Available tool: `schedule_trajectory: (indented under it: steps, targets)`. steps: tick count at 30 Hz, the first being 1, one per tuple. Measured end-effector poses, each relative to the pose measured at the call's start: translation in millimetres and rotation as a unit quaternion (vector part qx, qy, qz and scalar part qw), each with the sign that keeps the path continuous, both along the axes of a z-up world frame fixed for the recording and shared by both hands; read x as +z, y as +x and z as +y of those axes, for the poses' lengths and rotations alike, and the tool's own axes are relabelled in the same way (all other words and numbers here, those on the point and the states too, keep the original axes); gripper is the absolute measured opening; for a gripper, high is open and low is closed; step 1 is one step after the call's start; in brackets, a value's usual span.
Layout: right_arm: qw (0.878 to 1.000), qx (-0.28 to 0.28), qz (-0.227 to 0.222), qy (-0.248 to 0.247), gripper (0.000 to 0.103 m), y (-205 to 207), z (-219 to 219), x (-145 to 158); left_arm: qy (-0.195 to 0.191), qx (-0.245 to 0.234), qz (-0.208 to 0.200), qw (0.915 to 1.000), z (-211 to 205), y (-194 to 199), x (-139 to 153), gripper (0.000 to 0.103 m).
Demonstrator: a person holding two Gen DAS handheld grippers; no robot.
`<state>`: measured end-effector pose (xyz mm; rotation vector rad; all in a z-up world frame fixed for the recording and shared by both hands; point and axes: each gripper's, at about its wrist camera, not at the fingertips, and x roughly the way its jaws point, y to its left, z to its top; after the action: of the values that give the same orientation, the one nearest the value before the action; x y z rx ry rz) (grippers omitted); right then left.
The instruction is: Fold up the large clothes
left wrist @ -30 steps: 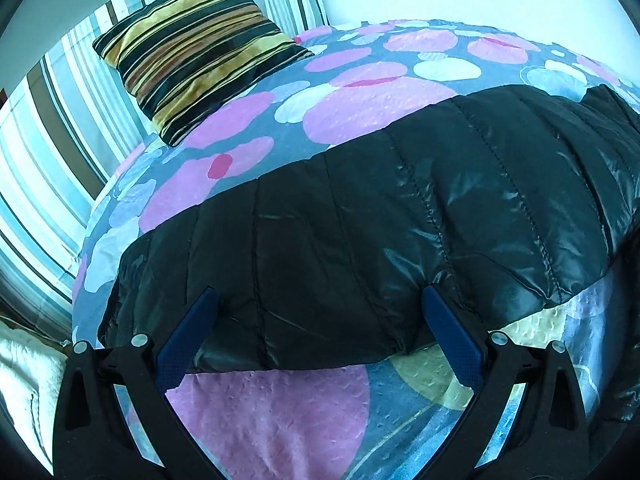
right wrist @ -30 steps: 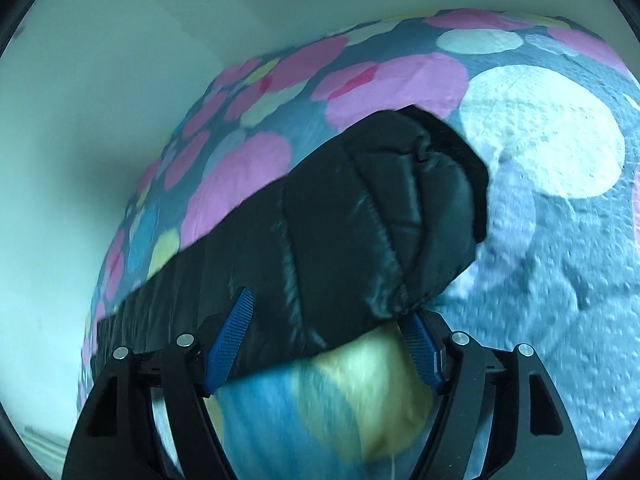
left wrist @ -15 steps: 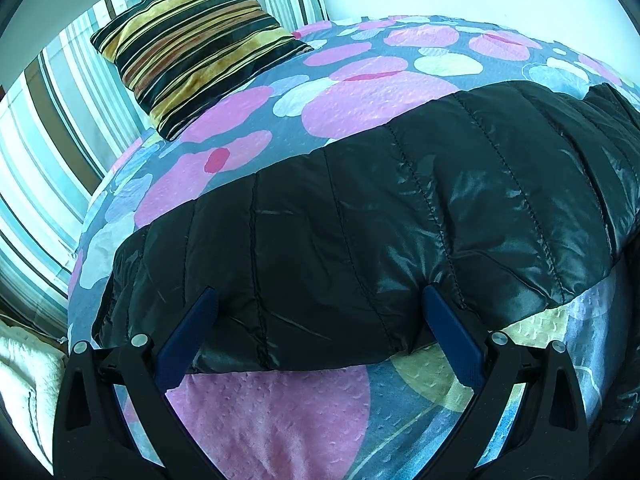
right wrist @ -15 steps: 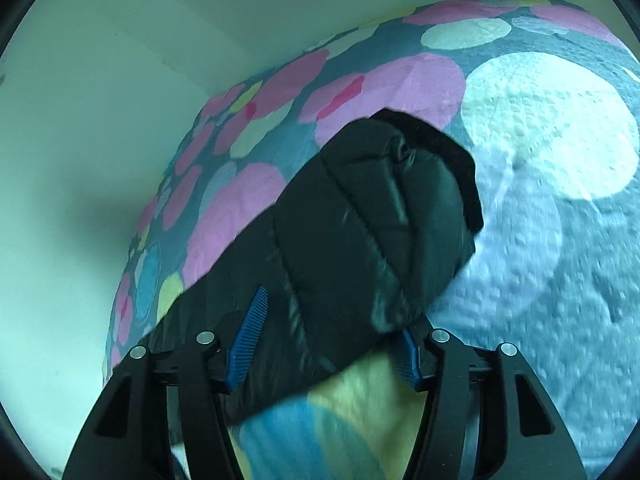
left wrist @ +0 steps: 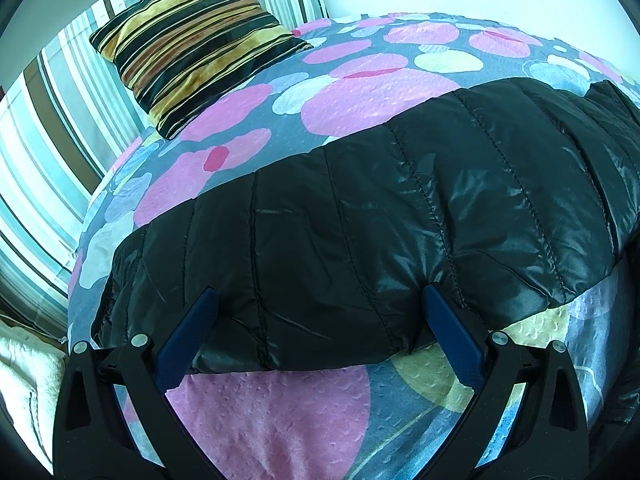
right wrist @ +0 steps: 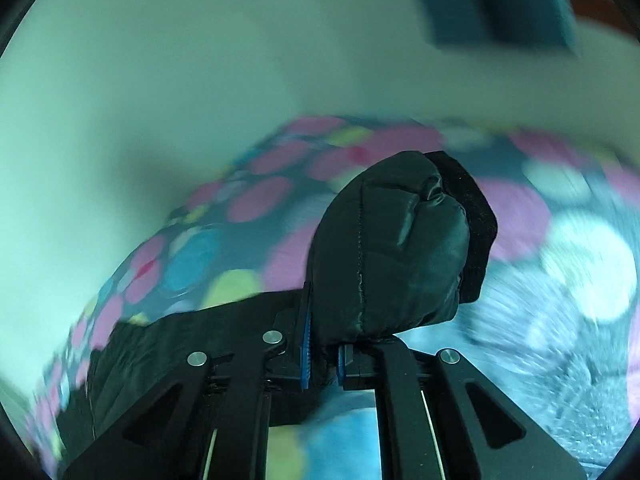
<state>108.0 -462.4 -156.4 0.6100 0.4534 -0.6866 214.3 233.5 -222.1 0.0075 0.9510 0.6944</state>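
Jacket (left wrist: 400, 216), black quilted puffer, lay spread across the bed (left wrist: 280, 412) on its dotted cover. My right tongs (right wrist: 322, 356) were clamped on the sleeve (right wrist: 396, 256), cuff end sticking up above the blue pads; background there was motion-blurred. My left tongs (left wrist: 320, 332) were spread wide, pads touching the jacket's near hem, gripping nothing. Striped pillow (left wrist: 192, 36) sat at the bed's far left corner, well apart.

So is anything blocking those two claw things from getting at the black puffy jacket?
Nothing visible. The right gripper is shut on the black quilted jacket's sleeve end, and the open left gripper straddles the jacket's near edge on the spotted bedspread.
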Motion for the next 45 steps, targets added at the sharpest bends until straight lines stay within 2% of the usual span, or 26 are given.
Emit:
schedule_trajectory:
  steps: [6, 10, 15, 21, 33, 37, 40, 45]
  targets:
    - [0.988, 0.133, -0.005, -0.08, 0.009, 68, 97, 42, -0.001, 0.0, 0.0, 1.0, 0, 0, 0, 0.101]
    - [0.969, 0.221, -0.007, -0.106, 0.009, 115, 170, 54, 0.0, 0.0, 0.0, 1.0, 1, 0, 0, 0.101]
    - [0.938, 0.314, 0.014, -0.145, 0.009, 158, 258, 51, -0.005, 0.001, -0.002, 1.0, 1, -1, -2, 0.101]
    - [0.894, 0.407, 0.059, -0.176, 0.009, 189, 347, 25, -0.008, 0.001, -0.003, 1.0, 1, 0, -3, 0.101]
    - [0.837, 0.484, 0.158, -0.2, 0.009, 218, 428, -35, -0.012, 0.002, -0.003, 0.9999, 2, 1, -2, 0.101]
    - [0.831, 0.493, 0.166, -0.198, 0.009, 220, 435, -38, -0.013, 0.001, -0.003, 0.9999, 3, 1, -2, 0.101]
    - [0.821, 0.508, 0.173, -0.194, 0.009, 220, 443, -41, -0.013, 0.001, -0.003, 0.9999, 3, 2, -2, 0.101]
    - [0.794, 0.545, 0.19, -0.193, 0.009, 211, 457, -51, -0.013, 0.001, -0.003, 0.9999, 3, 2, -2, 0.101]
